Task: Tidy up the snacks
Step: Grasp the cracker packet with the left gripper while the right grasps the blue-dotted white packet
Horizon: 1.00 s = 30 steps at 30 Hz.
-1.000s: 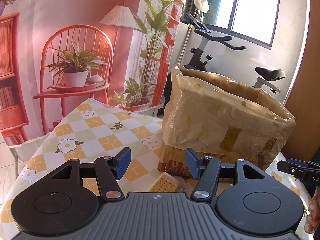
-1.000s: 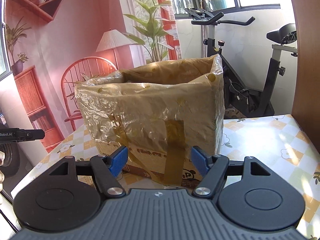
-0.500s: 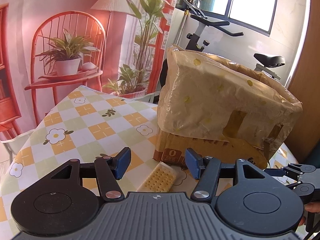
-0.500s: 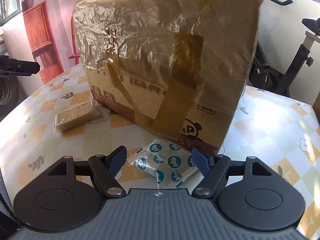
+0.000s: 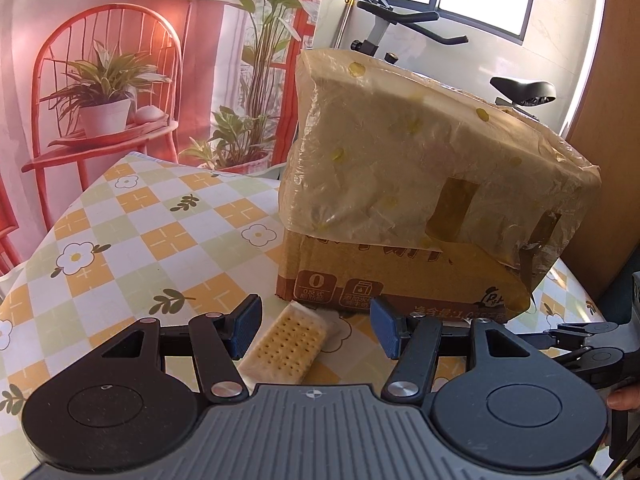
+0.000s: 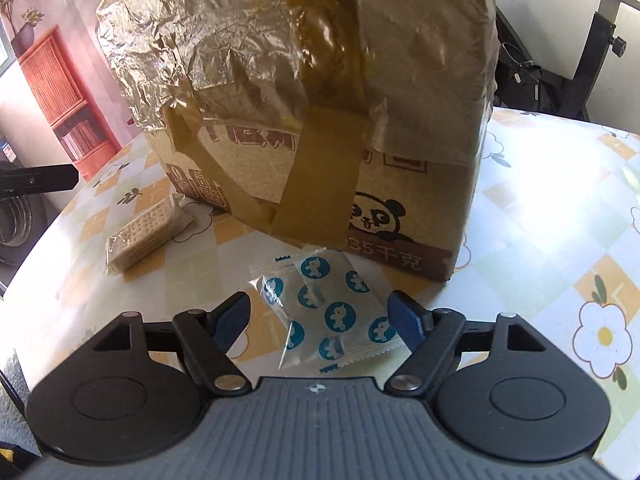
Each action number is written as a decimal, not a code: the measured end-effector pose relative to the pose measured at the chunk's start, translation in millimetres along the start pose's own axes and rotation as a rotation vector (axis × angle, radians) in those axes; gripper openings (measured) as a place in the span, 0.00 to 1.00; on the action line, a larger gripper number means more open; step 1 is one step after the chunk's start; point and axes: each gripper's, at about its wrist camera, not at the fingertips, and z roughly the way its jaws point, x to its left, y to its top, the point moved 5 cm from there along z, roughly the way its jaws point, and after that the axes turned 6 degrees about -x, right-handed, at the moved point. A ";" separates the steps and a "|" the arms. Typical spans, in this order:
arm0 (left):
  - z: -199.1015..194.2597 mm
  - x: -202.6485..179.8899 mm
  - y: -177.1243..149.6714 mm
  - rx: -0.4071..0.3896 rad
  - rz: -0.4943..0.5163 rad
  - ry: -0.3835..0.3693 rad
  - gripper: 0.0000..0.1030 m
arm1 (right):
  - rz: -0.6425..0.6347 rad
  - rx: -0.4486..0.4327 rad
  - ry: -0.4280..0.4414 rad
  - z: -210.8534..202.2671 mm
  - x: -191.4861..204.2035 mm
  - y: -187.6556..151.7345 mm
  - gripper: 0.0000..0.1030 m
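We are hovering the left gripper [image 5: 316,326], spread wide, over the cracker pack [image 5: 286,347] on the table [image 5: 132,240] against the cardboard box [image 5: 400,216]. The right gripper [image 6: 320,314], also spread, is bracketing the blue-dotted sachet [image 6: 328,312] near the table's front edge. We are risking the slick film sliding away, or fingertips catching the box.

left tool [image 5: 316,328]: fingers spread wide, nothing gripped | right tool [image 6: 320,316]: fingers spread wide, nothing gripped

Home room, exercise bike [image 5: 404,24], floral tablecloth [image 5: 152,236]
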 end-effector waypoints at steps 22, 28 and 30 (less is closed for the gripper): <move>67.2 7.4 -35.3 0.128 0.211 -0.037 0.61 | 0.000 -0.143 -0.066 7.3 -0.1 -20.4 0.51; 85.7 6.7 -46.0 0.164 0.254 -0.017 0.61 | 0.014 -0.189 -0.090 4.0 -2.1 -25.7 0.51; 89.4 6.7 -46.3 0.170 0.252 -0.004 0.61 | 0.007 -0.195 -0.095 7.4 0.8 -25.9 0.51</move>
